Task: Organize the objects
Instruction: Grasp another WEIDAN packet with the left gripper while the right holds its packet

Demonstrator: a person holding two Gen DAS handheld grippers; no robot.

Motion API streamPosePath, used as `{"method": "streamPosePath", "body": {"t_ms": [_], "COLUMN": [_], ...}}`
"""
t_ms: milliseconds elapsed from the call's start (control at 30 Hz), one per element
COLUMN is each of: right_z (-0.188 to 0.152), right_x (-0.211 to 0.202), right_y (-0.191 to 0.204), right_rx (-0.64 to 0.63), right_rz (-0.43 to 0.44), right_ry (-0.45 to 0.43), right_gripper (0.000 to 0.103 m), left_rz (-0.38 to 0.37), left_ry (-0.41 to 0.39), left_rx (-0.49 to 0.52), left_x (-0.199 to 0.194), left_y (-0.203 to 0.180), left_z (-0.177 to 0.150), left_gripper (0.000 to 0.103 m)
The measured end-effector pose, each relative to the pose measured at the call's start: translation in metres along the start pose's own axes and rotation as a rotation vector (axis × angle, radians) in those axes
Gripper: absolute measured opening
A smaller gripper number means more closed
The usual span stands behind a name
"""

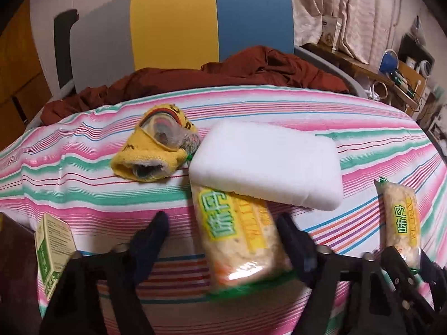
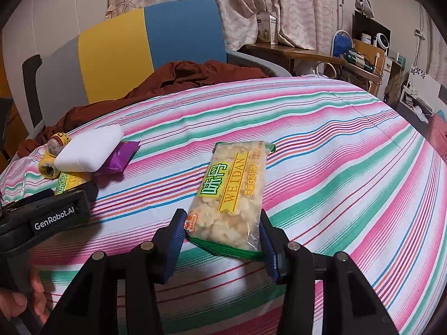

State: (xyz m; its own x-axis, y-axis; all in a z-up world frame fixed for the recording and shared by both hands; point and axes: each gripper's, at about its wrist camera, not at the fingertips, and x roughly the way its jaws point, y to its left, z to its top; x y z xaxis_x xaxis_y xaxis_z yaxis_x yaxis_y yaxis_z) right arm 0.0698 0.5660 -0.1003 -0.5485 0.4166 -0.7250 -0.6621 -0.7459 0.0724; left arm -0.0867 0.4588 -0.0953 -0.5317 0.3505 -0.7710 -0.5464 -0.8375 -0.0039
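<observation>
Crinkly clear plastic, printed green and yellow, is recorded on two snack packets lying on a bed (image 2: 321, 145) covered in pink, green and white stripes. One snack packet (image 2: 232, 195) is seen in the right wrist view with its near sealed end caught between the fingers (image 2: 176, 234) of the right gripper (image 2: 223, 240), which are drawn in against both long edges; whether it is lifted or merely resting on the cover cannot be told. A second snack packet (image 1: 240, 240) is seen in the left wrist view between the widely spread fingers (image 1: 151, 231) of the left gripper (image 1: 223, 229), blurred, with no contact shown on either side, and with its far end tucked under a white foam block (image 1: 265, 164). Beside the block are noted a yellow knitted pouch (image 1: 156, 145) and, in the right view, a purple wrapper (image 2: 120, 156) partly under the block; a small green-and-white carton (image 1: 53, 248) sits at the bed's left edge. Risks are judged as follows: the right-hand hold is taken only on the slippery end of the packet, so the packet may swing, slide out or be crushed if squeezed harder; the left packet, if pulled, may drag the foam block and disturb the pouch and wrapper; the soft cover may be pinched by a low closing grip; the two grippers are near each other and could be knocked together; the carton could be nudged off the edge
</observation>
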Motion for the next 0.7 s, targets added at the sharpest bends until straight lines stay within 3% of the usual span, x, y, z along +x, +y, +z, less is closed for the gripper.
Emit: {"method": "streamPosePath", "body": {"t_ms": [200, 700], "right_z": [0.0, 0.001], "right_x": [0.0, -0.003], "right_y": [0.001, 0.002], "right_rx": [-0.001, -0.005], "right_rz": [-0.002, -0.019], "right_ry": [-0.001, -0.017], "right_gripper": [0.05, 0.05], "left_rz": [-0.019, -0.076], "left_ry": [-0.028, -0.056], "left_rx": [0.01, -0.059], "left_x": [-0.009, -0.043], "left_y": [0.006, 0.03], "left_z": [-0.008, -0.046], "left_gripper": [0.049, 0.048]}}
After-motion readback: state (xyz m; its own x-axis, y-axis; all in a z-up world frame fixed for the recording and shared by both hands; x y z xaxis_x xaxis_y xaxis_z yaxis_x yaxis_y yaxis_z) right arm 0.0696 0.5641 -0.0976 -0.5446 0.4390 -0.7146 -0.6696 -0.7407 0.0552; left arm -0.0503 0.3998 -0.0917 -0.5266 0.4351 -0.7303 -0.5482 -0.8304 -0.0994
